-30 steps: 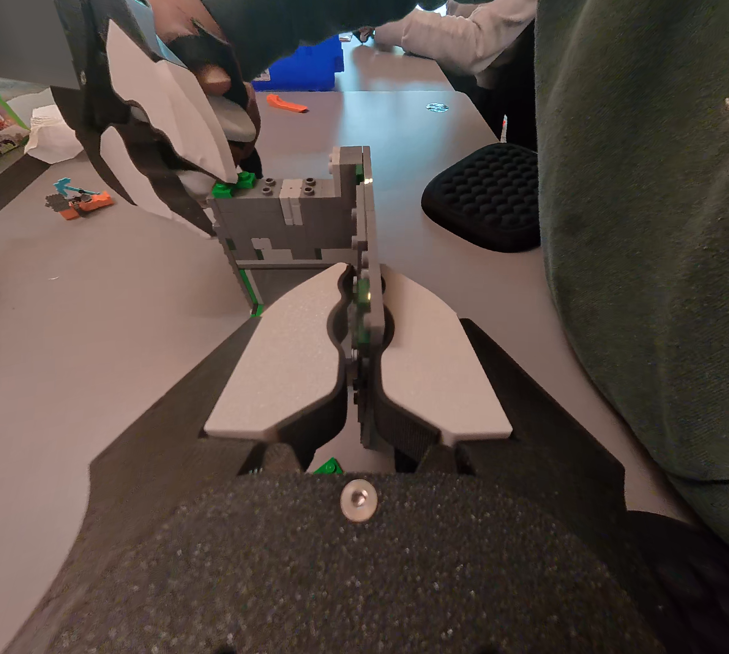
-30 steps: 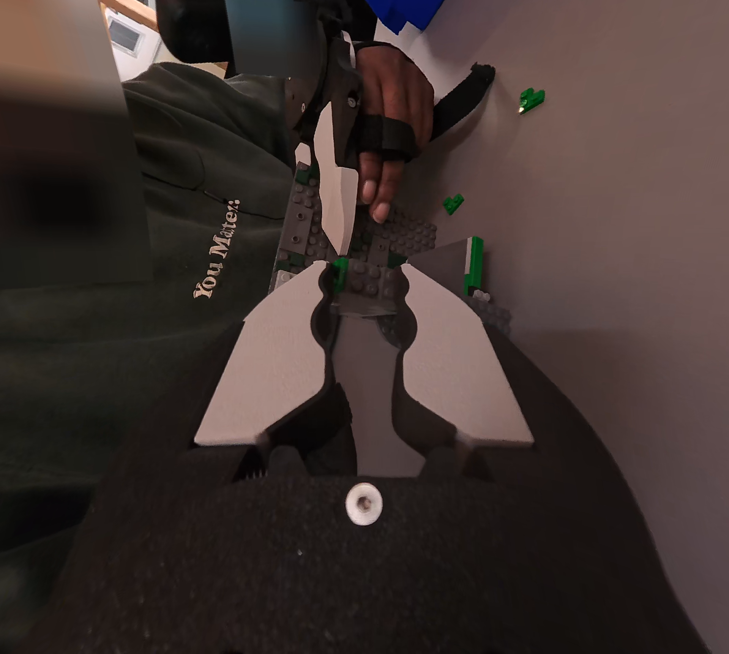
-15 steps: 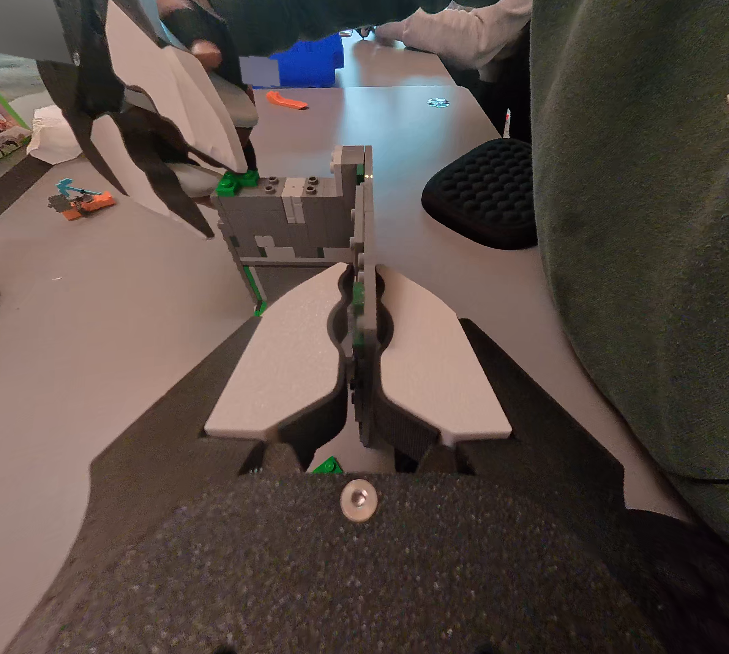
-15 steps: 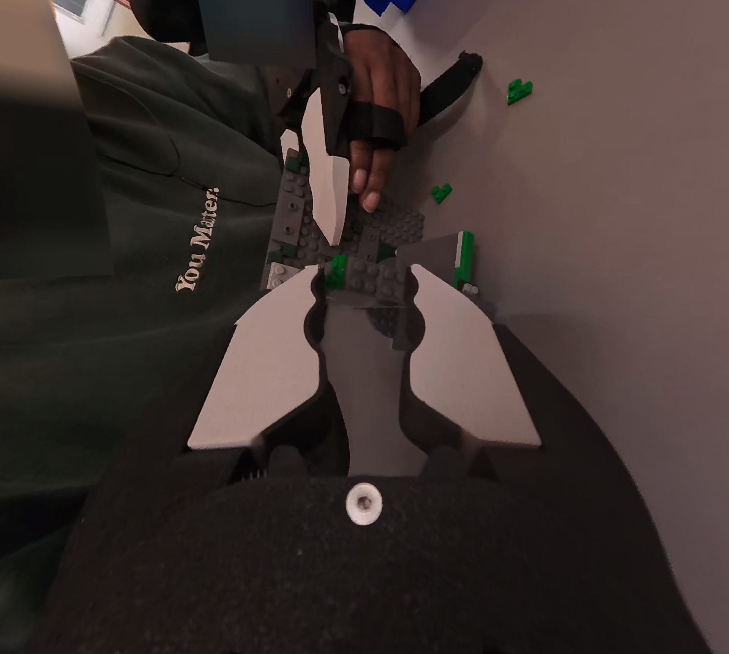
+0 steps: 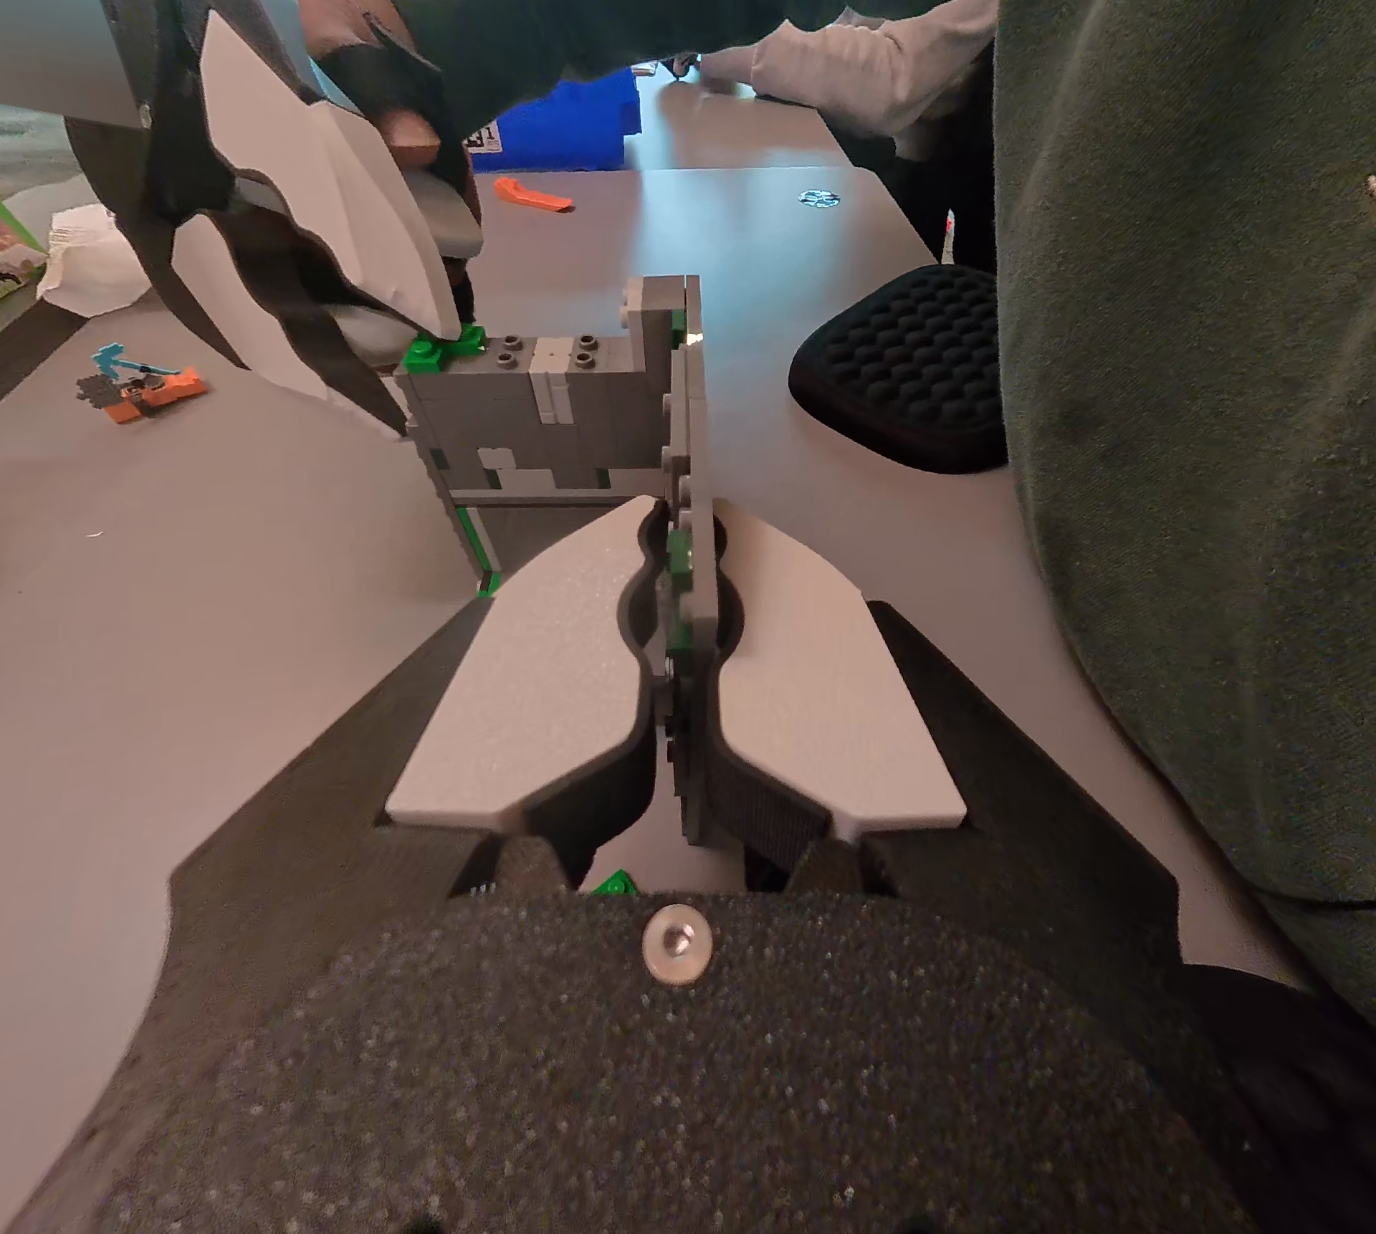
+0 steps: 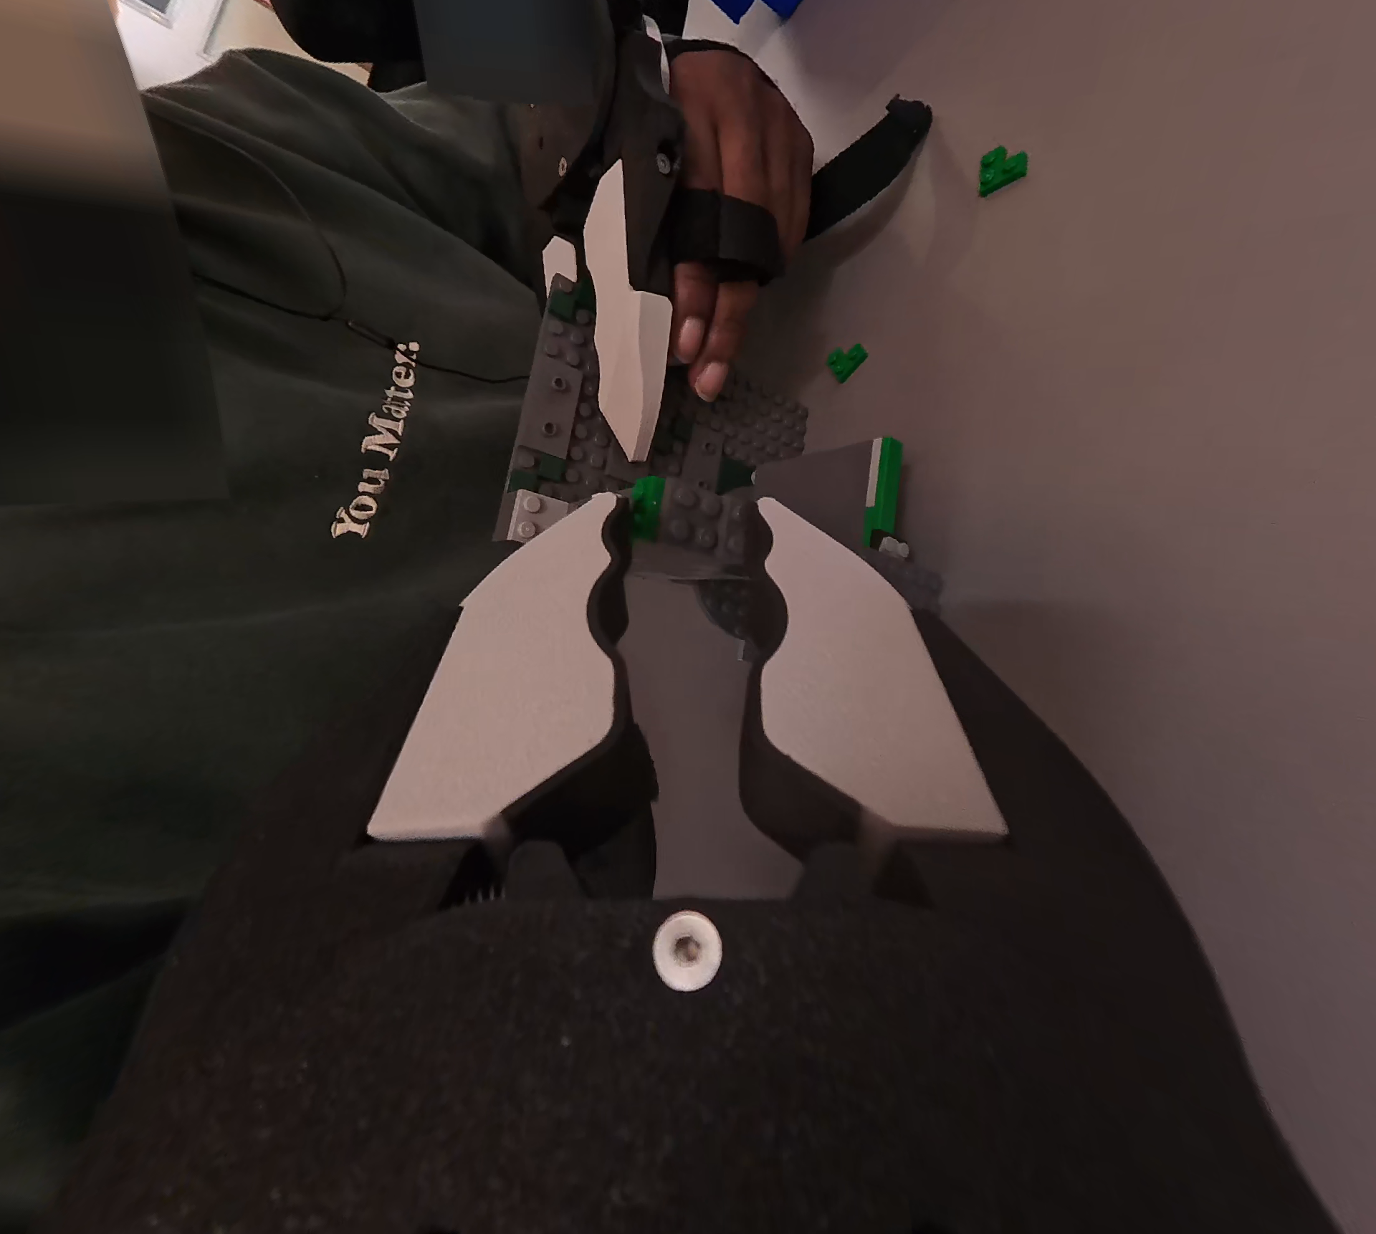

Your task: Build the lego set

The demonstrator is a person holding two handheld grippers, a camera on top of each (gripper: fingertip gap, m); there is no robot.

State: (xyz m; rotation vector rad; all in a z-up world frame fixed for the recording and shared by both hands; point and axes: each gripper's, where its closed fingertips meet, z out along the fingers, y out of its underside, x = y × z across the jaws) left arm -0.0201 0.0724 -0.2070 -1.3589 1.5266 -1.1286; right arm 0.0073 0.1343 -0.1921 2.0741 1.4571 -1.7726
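Observation:
My left gripper [image 5: 681, 506] is shut on the edge of the grey base plate [image 5: 698, 603] of the lego build [image 5: 536, 409], holding it on its side so the grey wall juts left. A small green piece [image 5: 443, 353] sits on the wall's top end. My right gripper [image 5: 428, 383] comes in from the upper left, one fingertip touching that piece. In the right wrist view, my right gripper [image 6: 689, 506] is open, jaws astride the wall's top, with the green piece [image 6: 646, 506] beside the left fingertip. The left gripper's finger [image 6: 629, 364] lies across the studded plate [image 6: 752, 424].
Two loose green pieces [image 6: 1003, 171] [image 6: 846, 363] lie on the grey table. A blue bin [image 5: 566, 119], an orange tool [image 5: 532, 195], a black honeycomb pad [image 5: 901, 372], a small orange and teal build [image 5: 141, 387] and white paper [image 5: 89, 260] lie around. A green sweatshirt [image 5: 1191, 379] fills the right.
My right gripper's jaws widened, then narrowed a little around the wall's top, and its tip stays at the green piece. My left gripper keeps its hold on the plate.

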